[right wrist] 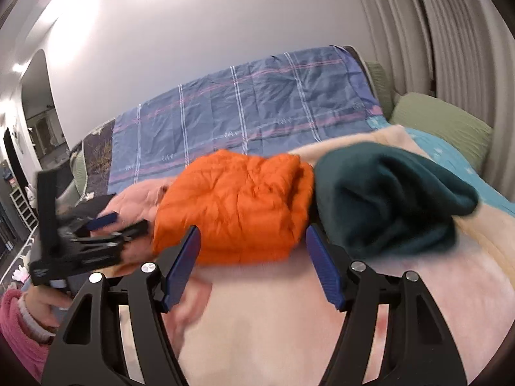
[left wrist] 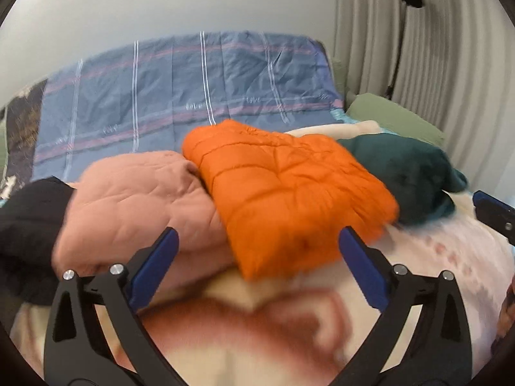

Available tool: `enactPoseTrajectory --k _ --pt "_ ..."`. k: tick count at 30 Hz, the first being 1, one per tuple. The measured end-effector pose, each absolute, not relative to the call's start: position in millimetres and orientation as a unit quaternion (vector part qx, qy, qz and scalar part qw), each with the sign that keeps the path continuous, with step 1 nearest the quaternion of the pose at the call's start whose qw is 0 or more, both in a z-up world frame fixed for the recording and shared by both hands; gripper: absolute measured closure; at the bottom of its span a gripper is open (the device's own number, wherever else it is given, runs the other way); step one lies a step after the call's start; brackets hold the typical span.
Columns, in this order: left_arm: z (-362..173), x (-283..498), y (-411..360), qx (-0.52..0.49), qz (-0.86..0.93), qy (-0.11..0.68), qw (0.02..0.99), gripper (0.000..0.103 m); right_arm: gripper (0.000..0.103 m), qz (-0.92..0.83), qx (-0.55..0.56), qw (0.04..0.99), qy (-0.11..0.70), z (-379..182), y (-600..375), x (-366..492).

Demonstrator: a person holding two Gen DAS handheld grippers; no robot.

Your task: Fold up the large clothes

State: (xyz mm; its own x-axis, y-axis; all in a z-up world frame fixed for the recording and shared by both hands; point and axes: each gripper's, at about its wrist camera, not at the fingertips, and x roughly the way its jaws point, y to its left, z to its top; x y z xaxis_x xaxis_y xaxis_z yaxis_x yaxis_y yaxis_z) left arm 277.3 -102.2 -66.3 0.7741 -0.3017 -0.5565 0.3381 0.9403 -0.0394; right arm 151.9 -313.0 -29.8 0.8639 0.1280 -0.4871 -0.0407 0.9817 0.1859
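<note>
Both the left gripper and right gripper gape wide, holding nothing. The orange jacket lies folded on the bed, overlapping the pink coat at its 9 o'clock. Through blur, it probably sits unevenly; a nudge could slide it open.

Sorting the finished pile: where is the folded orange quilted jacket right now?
The folded orange quilted jacket lies mid-bed in both views, overlapping the pink quilted garment on its left, with the dark teal fleece on its right.
</note>
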Motion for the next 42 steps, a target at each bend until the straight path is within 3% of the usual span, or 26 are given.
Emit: enactPoseTrajectory --k 2,10,15,23,31,42 --pt "-62 248 -99 0.040 -0.166 0.286 0.943 0.002 0.031 0.020 0.057 0.967 0.248 -30 -301 119" --pt "-30 125 -96 0.045 -0.189 0.275 0.942 0.002 0.001 -0.026 -0.001 0.982 0.187 1 -251 14" --pt "-7 66 -81 0.055 -0.148 0.242 0.957 0.002 0.001 -0.052 -0.015 0.987 0.154 16 -232 -22" --pt "1 18 -51 0.052 -0.110 0.240 0.963 0.002 0.001 -0.037 0.009 0.983 0.182 11 -226 -41" --pt "-6 -2 -36 0.043 -0.085 0.262 0.960 0.002 0.001 -0.017 0.029 0.971 0.238 -6 -223 -47" --pt "-6 -11 -37 0.038 -0.091 0.268 0.958 0.002 0.001 -0.027 0.017 0.973 0.229 -3 -218 -57"
